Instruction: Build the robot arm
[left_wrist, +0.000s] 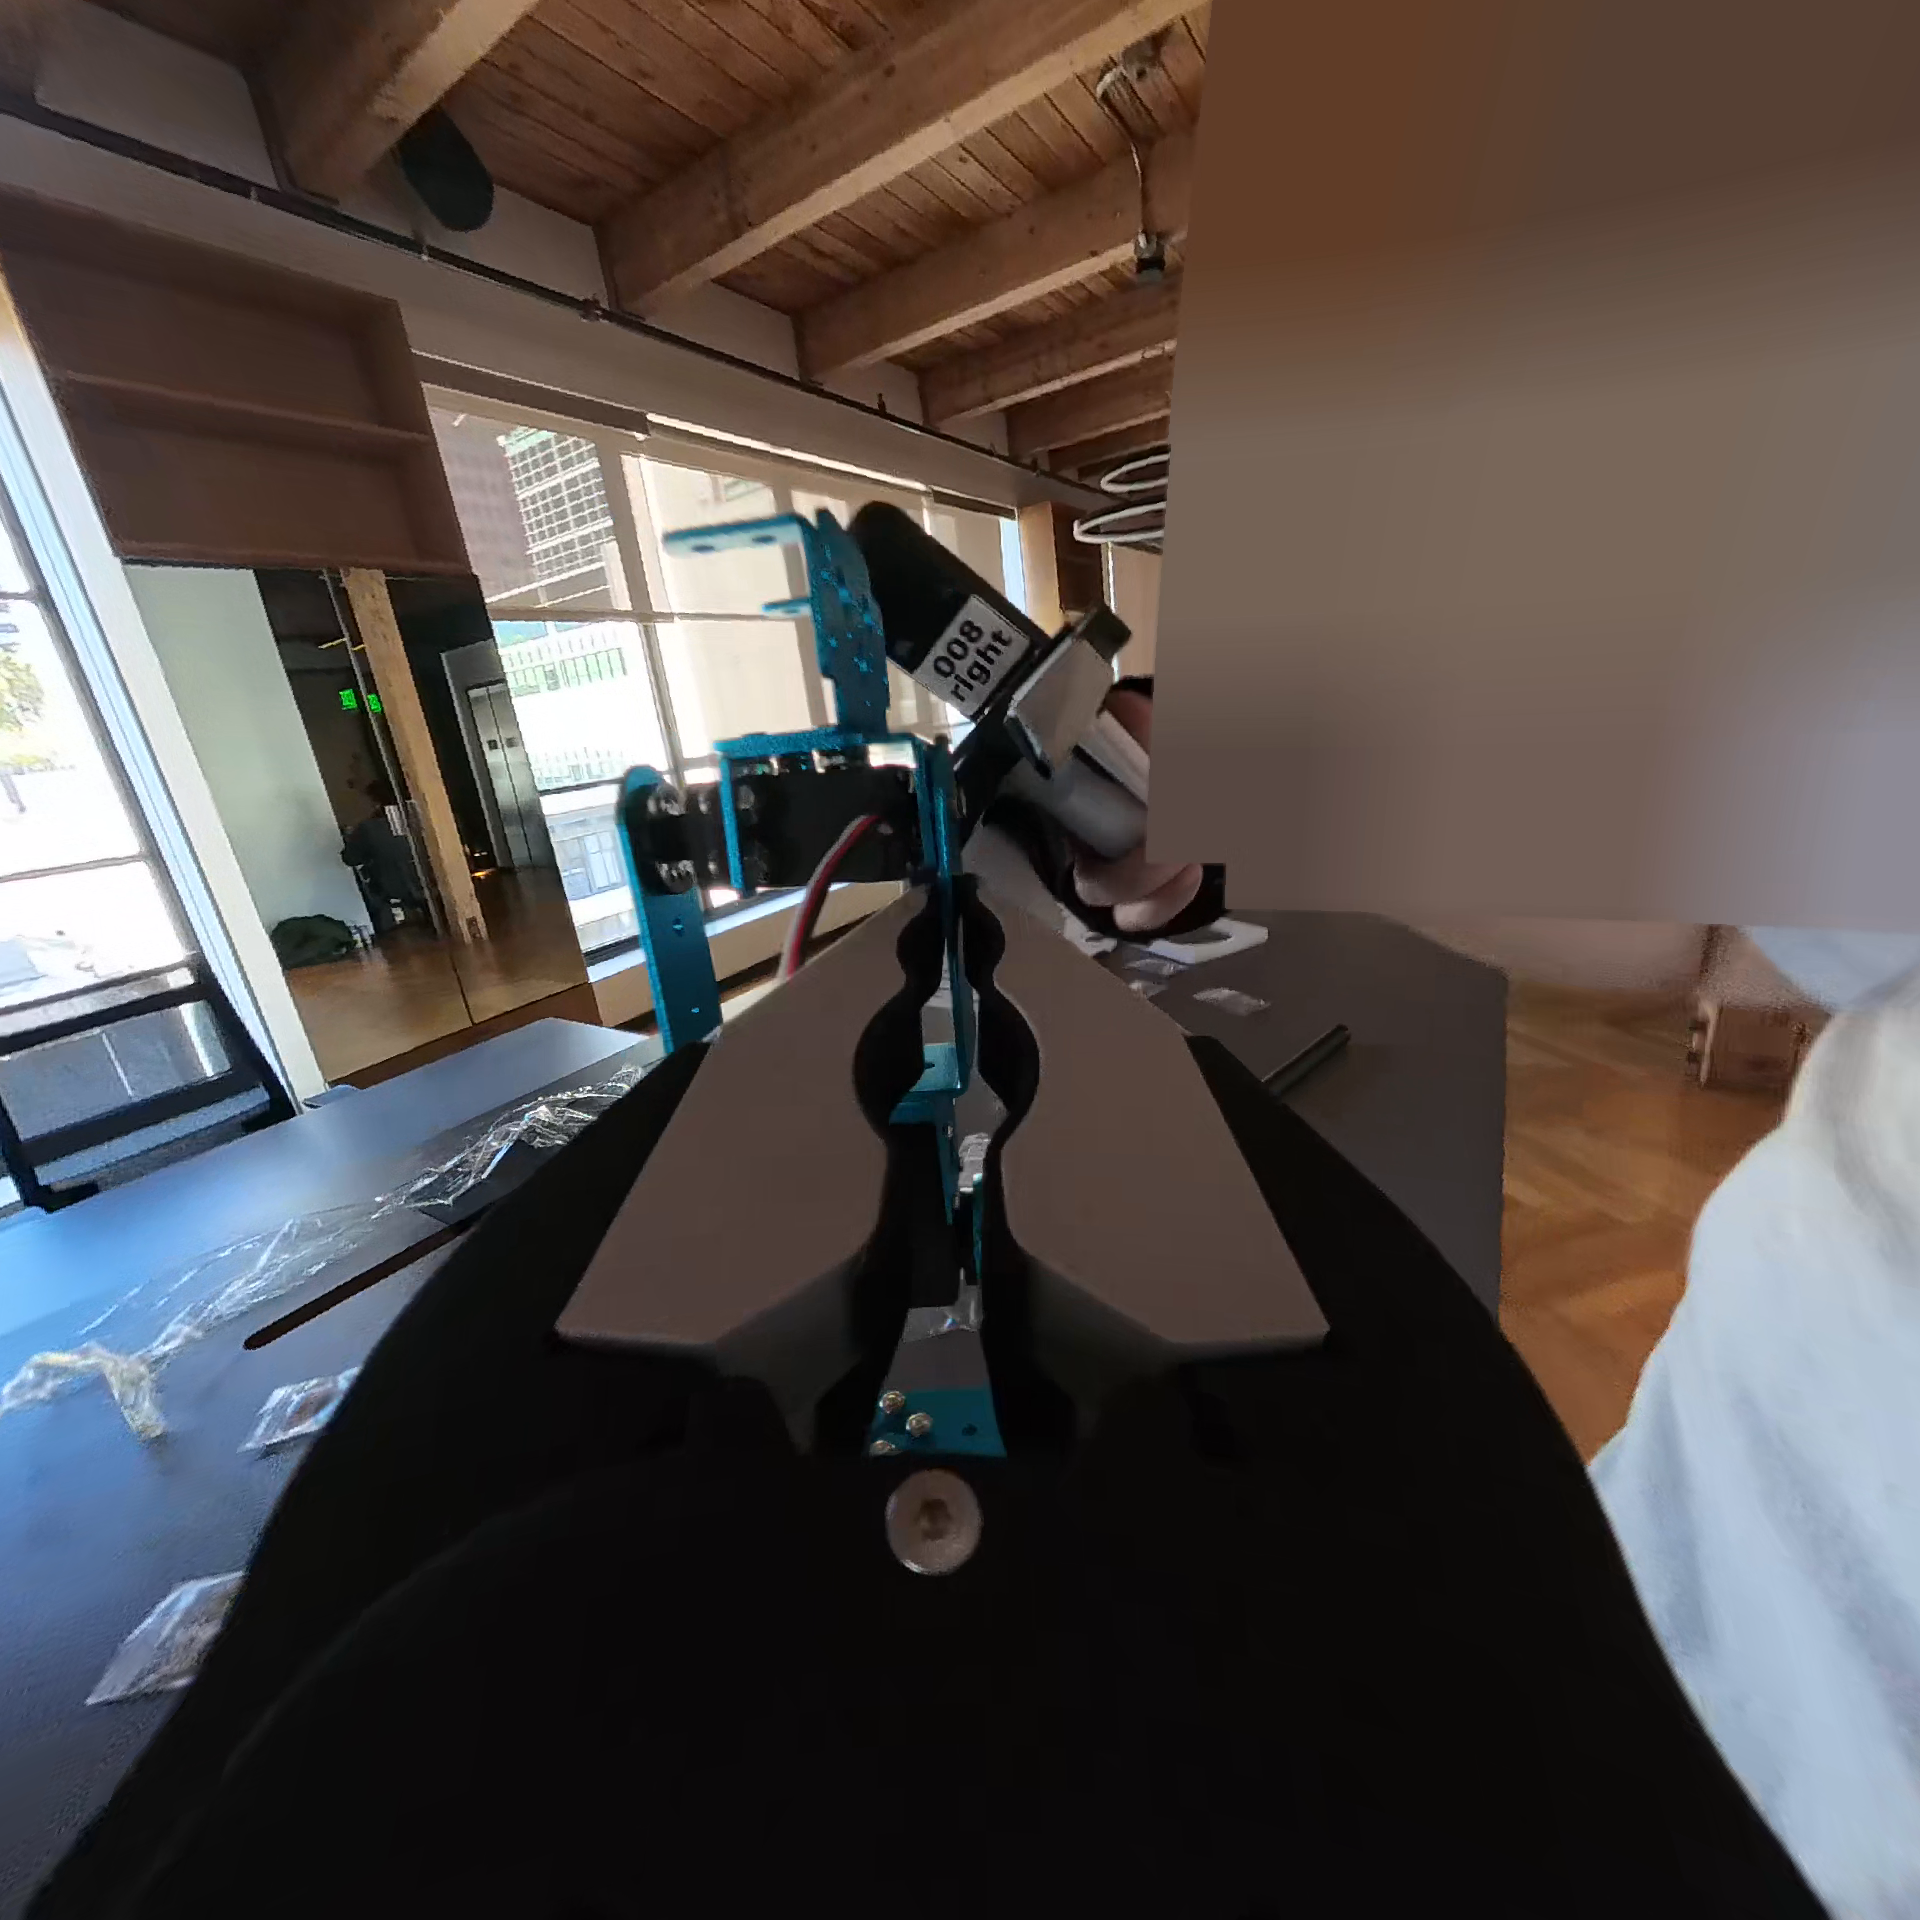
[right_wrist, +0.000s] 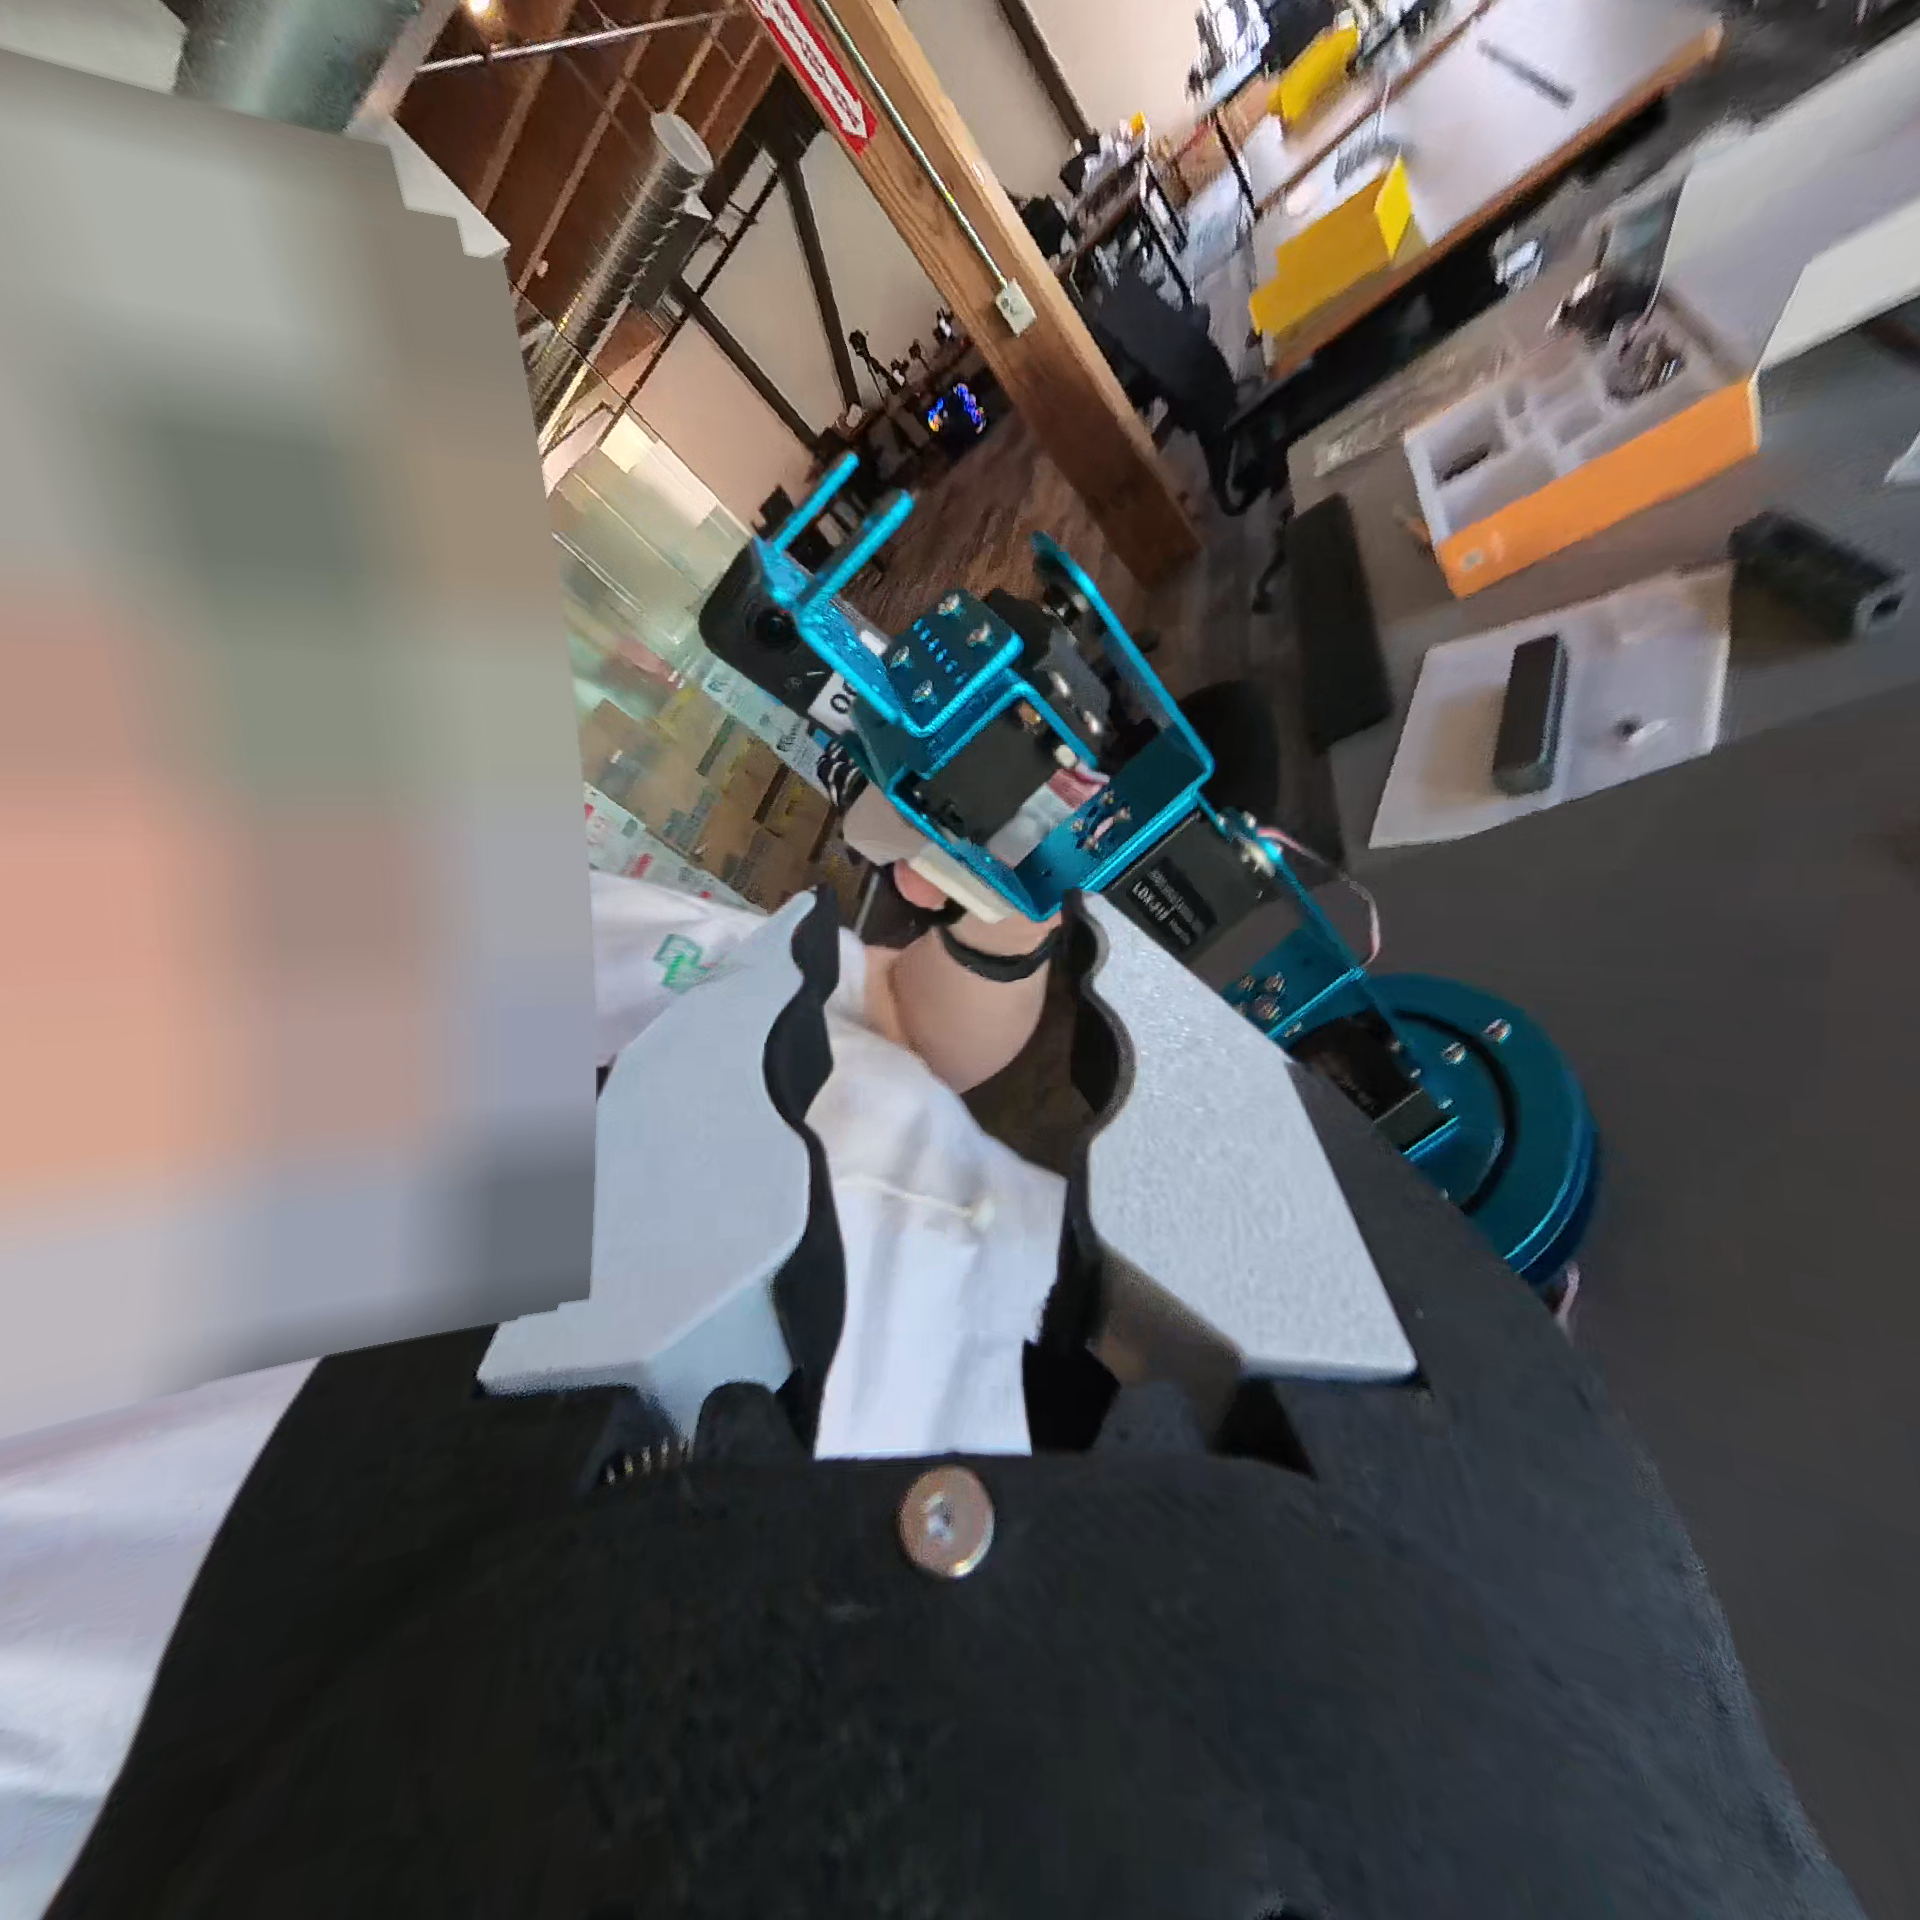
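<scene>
A blue metal robot-arm assembly (left_wrist: 831, 665) with black servos and red and white wires is held up in front of both cameras. My left gripper (left_wrist: 940, 904) is shut on one of its thin blue plates (left_wrist: 961, 1049), which runs down between the fingers. My right gripper (right_wrist: 945, 920) is open with nothing between its jaws; its fingertips (right_wrist: 1091, 925) sit just under the assembly's blue bracket (right_wrist: 1039, 758). The assembly's round blue base (right_wrist: 1496, 1122) shows at the right. The right gripper's black body (left_wrist: 925, 582), held by a hand, shows behind the assembly in the left wrist view.
A dark table (left_wrist: 125, 1507) carries crumpled clear plastic bags (left_wrist: 208, 1278) and small bags of parts (left_wrist: 301, 1403). In the right wrist view the table holds an orange-and-white compartment box (right_wrist: 1590, 457), a white sheet (right_wrist: 1621, 665) with a black bar (right_wrist: 1527, 717), and a black block (right_wrist: 1808, 582). A person in a white shirt (right_wrist: 925, 1247) stands close. Both grippers' tips are close together, under 4 cm apart.
</scene>
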